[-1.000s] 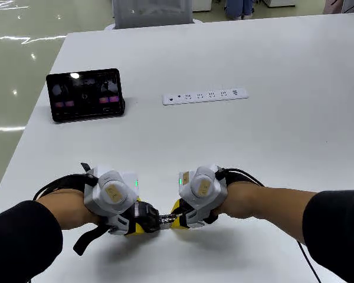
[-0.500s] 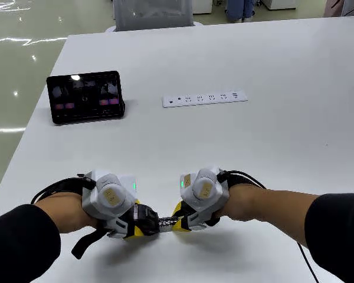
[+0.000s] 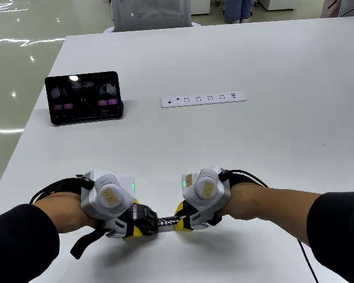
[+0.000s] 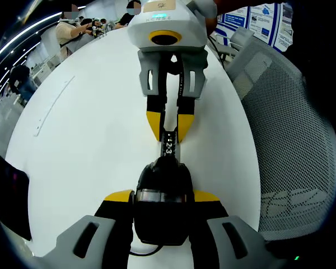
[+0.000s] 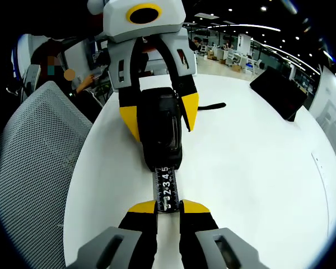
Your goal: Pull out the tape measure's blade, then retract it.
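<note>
A black tape measure (image 4: 162, 196) sits between the yellow-tipped jaws of my left gripper (image 4: 162, 197), which is shut on its case. A short length of numbered blade (image 5: 166, 188) runs out of the case (image 5: 161, 131) toward my right gripper (image 5: 168, 206), which is shut on the blade's end. In the head view the left gripper (image 3: 135, 223) and right gripper (image 3: 180, 219) face each other low over the table's near edge, with the blade (image 3: 166, 222) stretched between them.
A white table (image 3: 236, 141) carries a dark tablet (image 3: 84, 96) at the back left and a white power strip (image 3: 203, 98) in the middle. A mesh chair (image 4: 280, 145) stands beside the table's edge. People are at the far end of the room.
The two grippers have drawn slightly apart, and a little more blade shows between them. The head camera has shifted a little.
</note>
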Demonstrator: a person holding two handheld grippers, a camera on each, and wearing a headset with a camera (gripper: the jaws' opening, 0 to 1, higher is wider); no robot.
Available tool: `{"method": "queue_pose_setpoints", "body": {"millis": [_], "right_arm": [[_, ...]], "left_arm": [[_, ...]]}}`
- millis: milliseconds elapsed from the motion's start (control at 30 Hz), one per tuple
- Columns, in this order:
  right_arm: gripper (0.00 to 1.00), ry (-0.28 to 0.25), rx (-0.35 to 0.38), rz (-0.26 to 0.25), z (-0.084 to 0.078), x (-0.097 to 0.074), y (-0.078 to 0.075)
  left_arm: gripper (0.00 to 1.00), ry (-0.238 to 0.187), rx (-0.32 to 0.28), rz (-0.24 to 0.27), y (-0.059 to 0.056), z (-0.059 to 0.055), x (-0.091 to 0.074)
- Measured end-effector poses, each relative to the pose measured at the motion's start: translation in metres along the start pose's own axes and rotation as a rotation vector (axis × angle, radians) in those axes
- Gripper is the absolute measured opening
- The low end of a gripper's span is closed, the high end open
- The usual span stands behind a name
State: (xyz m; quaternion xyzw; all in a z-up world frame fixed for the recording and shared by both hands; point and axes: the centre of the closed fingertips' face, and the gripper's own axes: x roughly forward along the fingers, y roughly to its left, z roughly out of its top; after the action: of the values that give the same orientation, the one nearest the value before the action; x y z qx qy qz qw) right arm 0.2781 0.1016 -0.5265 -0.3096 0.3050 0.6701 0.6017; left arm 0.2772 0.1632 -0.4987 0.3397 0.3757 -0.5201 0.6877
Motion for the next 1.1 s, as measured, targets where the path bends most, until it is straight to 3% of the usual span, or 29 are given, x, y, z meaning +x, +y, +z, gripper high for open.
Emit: {"method": "queue_pose_setpoints", "body": {"millis": [1100], "right_arm": [[0.11, 0.031, -0.002, -0.010, -0.024, -0.022, -0.002]], "left_arm": [[0.32, -0.017, -0.008, 0.015, -0.001, 0.001, 0.000]]}}
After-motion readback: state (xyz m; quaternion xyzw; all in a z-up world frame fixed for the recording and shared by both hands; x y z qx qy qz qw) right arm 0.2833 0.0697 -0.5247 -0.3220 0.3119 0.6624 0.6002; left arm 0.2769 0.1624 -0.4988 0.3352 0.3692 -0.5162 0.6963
